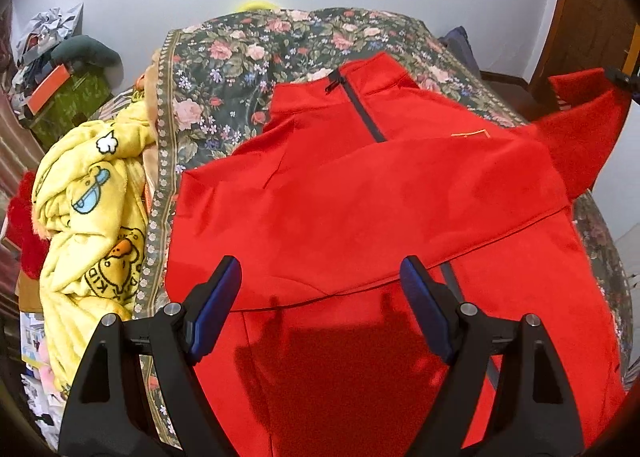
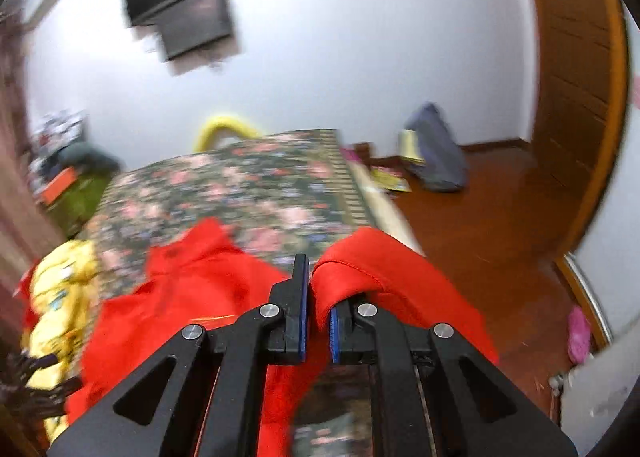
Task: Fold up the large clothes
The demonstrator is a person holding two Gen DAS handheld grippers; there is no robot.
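Jacket (image 1: pixel 360 197) lies red (zip dark), one sleeve (image 1: pixel 580 137) raised.

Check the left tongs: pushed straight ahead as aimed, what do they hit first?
Most likely the red jacket. The left tongs stand open, aimed down at its front, nothing in between. Depth is hard to judge in this fisheye view.

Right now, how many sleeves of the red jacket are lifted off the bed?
1. The red zip-front fleece jacket lies on the floral bedspread; its one raised sleeve is pinched in the right gripper. The other sleeve is folded flat or hidden.
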